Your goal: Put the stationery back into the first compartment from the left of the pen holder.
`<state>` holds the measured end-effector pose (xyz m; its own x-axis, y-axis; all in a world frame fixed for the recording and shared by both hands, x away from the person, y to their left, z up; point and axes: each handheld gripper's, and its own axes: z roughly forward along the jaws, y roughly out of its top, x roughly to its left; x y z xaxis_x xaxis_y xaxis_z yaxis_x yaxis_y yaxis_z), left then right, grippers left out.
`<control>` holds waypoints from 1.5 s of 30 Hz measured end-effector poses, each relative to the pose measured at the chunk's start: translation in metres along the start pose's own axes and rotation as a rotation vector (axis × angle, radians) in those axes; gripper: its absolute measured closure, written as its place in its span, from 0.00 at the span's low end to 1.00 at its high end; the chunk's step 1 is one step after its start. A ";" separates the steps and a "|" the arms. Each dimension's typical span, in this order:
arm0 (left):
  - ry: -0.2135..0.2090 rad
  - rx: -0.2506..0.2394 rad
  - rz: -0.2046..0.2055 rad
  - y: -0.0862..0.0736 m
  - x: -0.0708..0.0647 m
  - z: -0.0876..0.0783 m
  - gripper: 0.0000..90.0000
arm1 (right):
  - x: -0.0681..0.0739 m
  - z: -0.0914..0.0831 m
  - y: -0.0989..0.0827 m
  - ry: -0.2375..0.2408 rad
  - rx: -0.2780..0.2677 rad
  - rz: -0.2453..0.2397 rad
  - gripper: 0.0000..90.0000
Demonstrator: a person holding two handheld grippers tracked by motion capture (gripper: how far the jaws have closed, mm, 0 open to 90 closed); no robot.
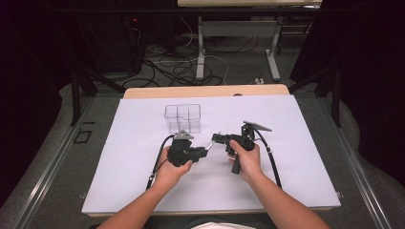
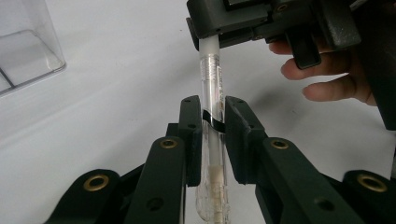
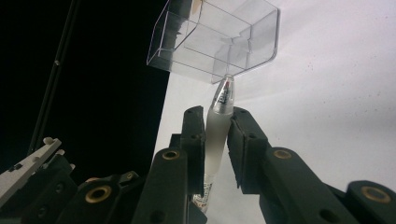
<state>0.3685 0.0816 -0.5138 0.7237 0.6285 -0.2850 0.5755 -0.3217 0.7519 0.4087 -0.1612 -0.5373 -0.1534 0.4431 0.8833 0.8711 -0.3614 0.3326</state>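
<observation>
Left gripper view: my left tool and right tool both clamp the clear plastic pen; next, I'd judge, pull it apart.

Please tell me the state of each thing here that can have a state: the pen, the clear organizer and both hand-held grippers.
Pen: held off the white table, gripped at both ends.
Clear organizer: upright on the table, compartments empty.
Left hand-held gripper: shut on the pen's clear barrel.
Right hand-held gripper: shut on the pen's frosted end.
</observation>
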 end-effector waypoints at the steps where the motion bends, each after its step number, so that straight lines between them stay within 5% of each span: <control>1: -0.001 0.001 0.000 0.000 0.000 0.000 0.86 | 0.000 0.000 0.000 0.002 0.000 -0.001 0.87; 18: 0.001 -0.008 -0.003 0.000 0.001 -0.001 0.85 | 0.002 0.001 0.002 0.032 0.001 0.049 0.89; 24: 0.029 -0.004 0.003 0.000 0.003 -0.003 0.74 | 0.010 0.000 0.007 0.045 0.003 0.032 0.89; 45: 0.210 -0.002 0.066 -0.007 0.021 -0.023 0.37 | 0.059 0.019 0.034 -0.097 -0.012 -0.197 0.89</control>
<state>0.3711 0.1137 -0.5109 0.6645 0.7398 -0.1052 0.5286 -0.3658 0.7660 0.4385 -0.1318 -0.4798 -0.2744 0.5827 0.7649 0.8227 -0.2696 0.5005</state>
